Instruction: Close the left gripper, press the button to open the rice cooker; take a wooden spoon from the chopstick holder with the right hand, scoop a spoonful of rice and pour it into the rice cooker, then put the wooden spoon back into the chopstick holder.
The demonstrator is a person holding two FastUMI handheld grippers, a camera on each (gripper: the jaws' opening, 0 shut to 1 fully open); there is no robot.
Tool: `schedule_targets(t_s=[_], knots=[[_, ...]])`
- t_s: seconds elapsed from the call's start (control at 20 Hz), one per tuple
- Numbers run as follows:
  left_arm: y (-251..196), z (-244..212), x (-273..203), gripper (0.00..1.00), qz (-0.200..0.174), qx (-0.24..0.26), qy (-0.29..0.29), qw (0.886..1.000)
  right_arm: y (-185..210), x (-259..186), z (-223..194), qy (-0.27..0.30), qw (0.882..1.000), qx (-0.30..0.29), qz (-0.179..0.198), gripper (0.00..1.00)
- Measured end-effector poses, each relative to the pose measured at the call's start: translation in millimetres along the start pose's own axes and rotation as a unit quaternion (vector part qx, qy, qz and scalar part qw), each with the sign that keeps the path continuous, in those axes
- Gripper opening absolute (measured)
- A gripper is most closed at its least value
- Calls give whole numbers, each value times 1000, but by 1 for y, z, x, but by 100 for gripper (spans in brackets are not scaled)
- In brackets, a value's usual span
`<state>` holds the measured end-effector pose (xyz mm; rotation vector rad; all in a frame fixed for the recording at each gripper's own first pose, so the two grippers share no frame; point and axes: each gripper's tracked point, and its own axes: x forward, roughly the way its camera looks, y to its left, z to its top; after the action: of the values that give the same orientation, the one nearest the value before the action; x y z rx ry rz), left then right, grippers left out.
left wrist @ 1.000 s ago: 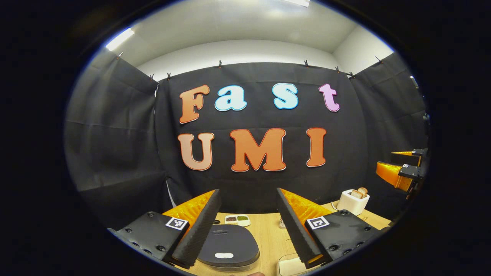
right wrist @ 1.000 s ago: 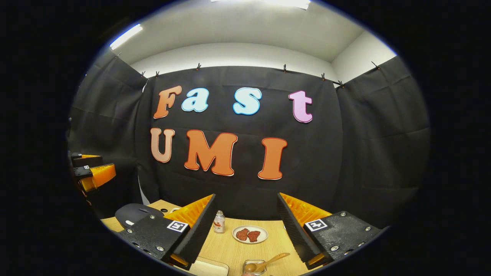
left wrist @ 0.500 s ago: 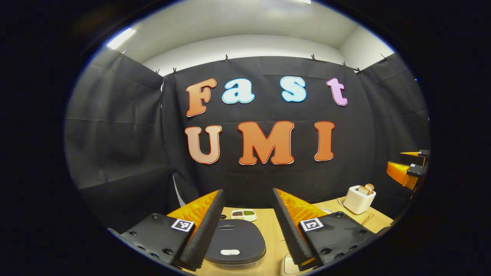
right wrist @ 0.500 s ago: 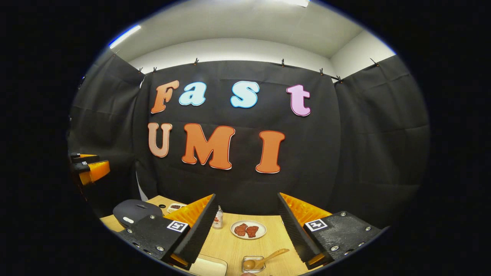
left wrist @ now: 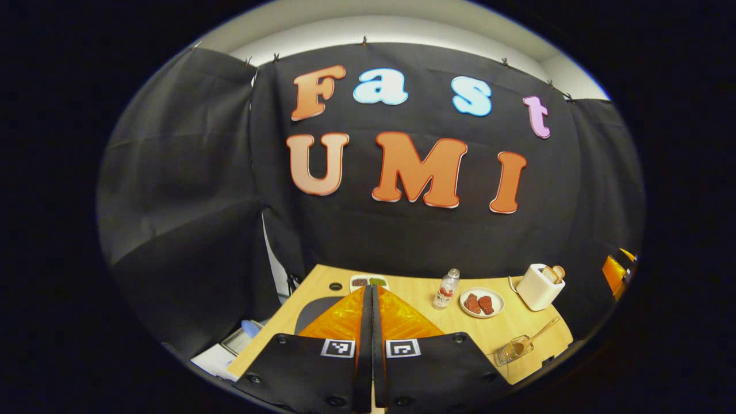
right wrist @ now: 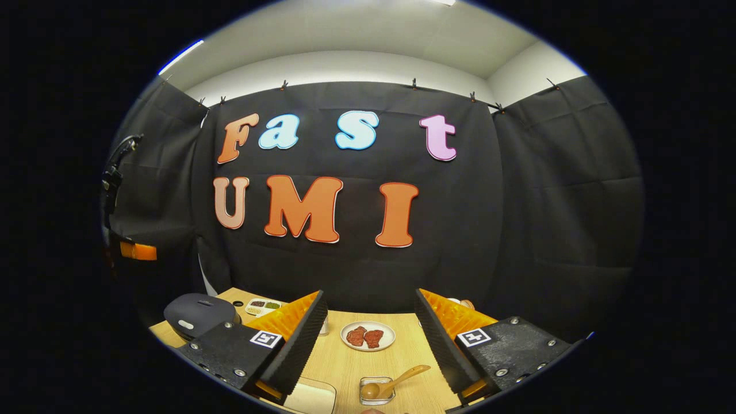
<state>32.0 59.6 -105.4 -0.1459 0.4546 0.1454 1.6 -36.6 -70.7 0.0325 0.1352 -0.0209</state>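
Observation:
My left gripper [left wrist: 368, 287] is shut with nothing between its fingers, held above the wooden table [left wrist: 506, 325]. The dark rice cooker [left wrist: 312, 309] lies below and behind it, mostly hidden by the fingers. In the right gripper view the rice cooker [right wrist: 198, 313] sits at the table's left with its lid down. My right gripper [right wrist: 369, 296] is open and empty above the table. A wooden spoon [right wrist: 397, 382] rests in a clear chopstick holder [right wrist: 375, 391] just below it. From the left gripper view, spoon [left wrist: 535, 336] and holder [left wrist: 509, 352] stand at the near right.
A plate of red meat [right wrist: 368, 336] sits mid-table, a small bottle [left wrist: 445, 289] and a two-part dish [left wrist: 369, 282] farther back, and a white toaster [left wrist: 540, 286] at the far right. A white container [right wrist: 310, 398] lies near the front edge.
My left gripper has shut its fingers and risen, tilting down so more of the table shows. The right gripper stays open and has barely moved.

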Motion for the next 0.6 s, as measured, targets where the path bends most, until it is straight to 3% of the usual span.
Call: schedule_targets(t_s=[0.1, 0.25, 0.3, 0.35, 0.5, 0.6], knots=[[-4, -26, 15, 3, -18, -40, 82, 996, -10, 0, -8, 5, 1000, -1, -10, 95], [6, -74, 38, 3, -9, -68, 184, 981, -20, -2, -23, 19, 1000, -3, -18, 95], [4, -87, 45, 8, -12, -84, 213, 973, -23, -2, -29, 25, 999, -4, -20, 95], [2, -103, 52, 3, -16, -103, 246, 964, -26, -3, -35, 32, 999, -6, -22, 95], [6, -139, 67, 6, -13, -153, 323, 934, -31, -4, -49, 48, 999, -6, -25, 95], [14, -156, 75, 6, -1, -166, 348, 923, -35, -4, -58, 57, 998, -4, -27, 95]])
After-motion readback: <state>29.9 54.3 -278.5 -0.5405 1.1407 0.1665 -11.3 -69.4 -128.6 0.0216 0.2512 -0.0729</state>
